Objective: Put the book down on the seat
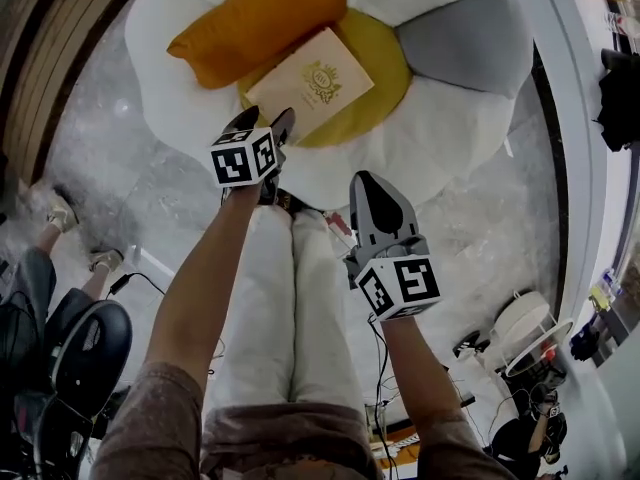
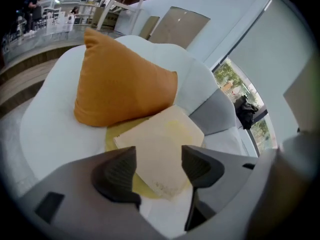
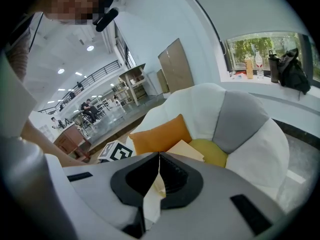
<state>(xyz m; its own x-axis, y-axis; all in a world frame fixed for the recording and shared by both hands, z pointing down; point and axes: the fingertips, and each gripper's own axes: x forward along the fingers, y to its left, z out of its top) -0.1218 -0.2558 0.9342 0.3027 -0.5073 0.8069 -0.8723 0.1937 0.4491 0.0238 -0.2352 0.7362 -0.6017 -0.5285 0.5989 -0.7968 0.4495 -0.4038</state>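
Head view: from above, steeply down on the flower-shaped seat (image 1: 450,138), mid-distance. Left gripper view: close, low, facing orange cushion (image 2: 120,84) & book (image 2: 160,149). Right gripper view: farther back, facing same seat. All 3 share seat, cushion, book.

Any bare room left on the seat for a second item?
Free: right side of the yellow centre, between book and grey petal; the grey petal itself; white front petal, right of the left gripper. Crowded: upper left, orange cushion close beside the book.

cream book (image 1: 310,83), orange cushion (image 1: 255,23)
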